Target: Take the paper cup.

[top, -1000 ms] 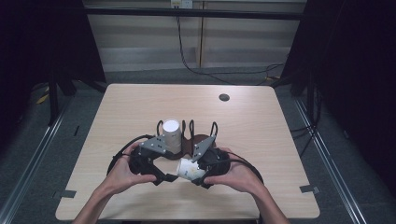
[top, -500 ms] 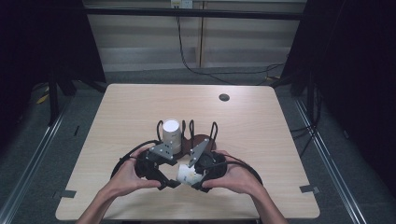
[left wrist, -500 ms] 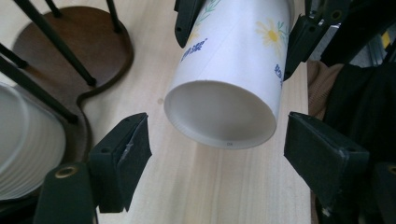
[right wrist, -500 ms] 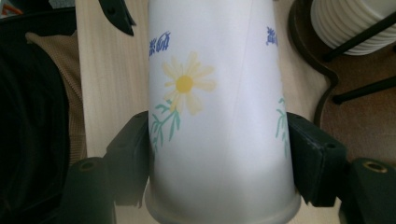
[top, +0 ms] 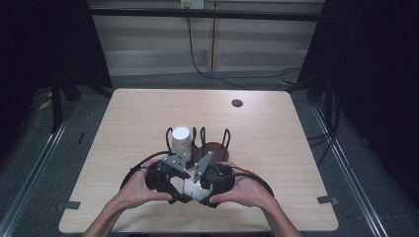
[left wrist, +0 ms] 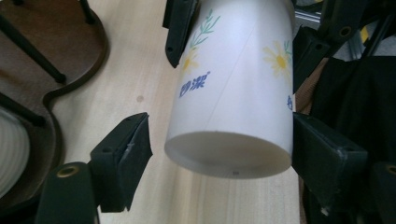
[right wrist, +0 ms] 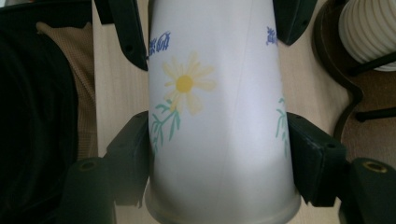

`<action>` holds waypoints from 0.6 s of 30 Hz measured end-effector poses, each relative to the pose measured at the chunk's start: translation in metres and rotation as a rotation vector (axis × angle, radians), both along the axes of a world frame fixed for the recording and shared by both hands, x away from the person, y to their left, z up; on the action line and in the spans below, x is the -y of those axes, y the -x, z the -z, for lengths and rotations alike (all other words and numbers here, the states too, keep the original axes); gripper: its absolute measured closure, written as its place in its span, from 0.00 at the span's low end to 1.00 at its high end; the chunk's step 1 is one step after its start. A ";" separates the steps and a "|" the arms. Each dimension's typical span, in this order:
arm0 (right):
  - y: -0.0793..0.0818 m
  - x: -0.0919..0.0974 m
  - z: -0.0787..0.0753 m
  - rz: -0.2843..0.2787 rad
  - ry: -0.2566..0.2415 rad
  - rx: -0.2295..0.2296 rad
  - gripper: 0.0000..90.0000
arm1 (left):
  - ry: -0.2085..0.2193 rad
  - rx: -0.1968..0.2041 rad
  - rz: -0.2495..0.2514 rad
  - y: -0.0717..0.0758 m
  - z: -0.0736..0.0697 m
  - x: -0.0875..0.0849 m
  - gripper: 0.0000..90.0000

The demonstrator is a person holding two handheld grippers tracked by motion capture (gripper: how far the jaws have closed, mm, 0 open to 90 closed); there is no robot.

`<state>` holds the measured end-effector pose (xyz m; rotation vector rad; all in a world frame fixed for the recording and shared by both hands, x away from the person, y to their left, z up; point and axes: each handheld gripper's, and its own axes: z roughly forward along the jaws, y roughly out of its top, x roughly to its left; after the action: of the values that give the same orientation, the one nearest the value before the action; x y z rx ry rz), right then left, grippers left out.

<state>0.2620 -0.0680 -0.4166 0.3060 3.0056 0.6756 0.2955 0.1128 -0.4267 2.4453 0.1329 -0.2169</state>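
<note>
High view: On the near middle of the desk [top: 276,123], the left hand-held gripper [top: 174,190] and the right hand-held gripper [top: 196,183] meet nose to nose around a white paper cup [top: 192,190], each carried by one of the person's hands. Just beyond them stands a dark wooden cup rack [top: 210,148] with upright wire loops; a ribbed white cup [top: 181,139] stands at its left end. A small dark disc [top: 237,103] lies well apart toward the far right.
Left gripper view: The jaws reach around the base end of the paper cup [left wrist: 233,102], which is printed with daisies and blue lettering. The right pad [left wrist: 322,149] lies at the cup wall; the left pad [left wrist: 133,144] stands just clear of it. The jaws have just been closing with the cup between them, and no clamp shows yet. The rack's base [left wrist: 70,56] lies to the left.
Right gripper view: Jaws clamped on the paper cup [right wrist: 219,130], both pads pressed on its wall near the wide rim. The ribbed cup [right wrist: 371,28] and the rack [right wrist: 341,93] show at the right.
Step in hand: Judged a hand-over of the cup between the two grippers.
Next move: Probably the left jaws must seat both pads without crushing the thin wall before the right jaws let go.
</note>
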 end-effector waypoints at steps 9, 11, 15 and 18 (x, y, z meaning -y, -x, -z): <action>0.000 -0.003 0.001 -0.006 -0.012 0.005 0.34 | 0.011 -0.006 0.009 0.001 0.001 0.001 0.32; 0.000 -0.003 0.001 -0.005 -0.016 0.001 0.34 | 0.012 -0.011 0.018 0.001 0.001 0.001 0.33; 0.001 -0.005 0.003 -0.002 -0.012 -0.004 0.34 | 0.015 -0.020 0.032 0.002 0.001 0.001 0.36; 0.001 -0.006 0.003 -0.011 -0.018 -0.005 0.34 | 0.010 -0.016 0.036 0.002 0.001 0.001 0.36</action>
<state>0.2612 -0.0617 -0.4199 0.2918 3.0097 0.7044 0.2934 0.1114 -0.4280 2.4379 0.0946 -0.2525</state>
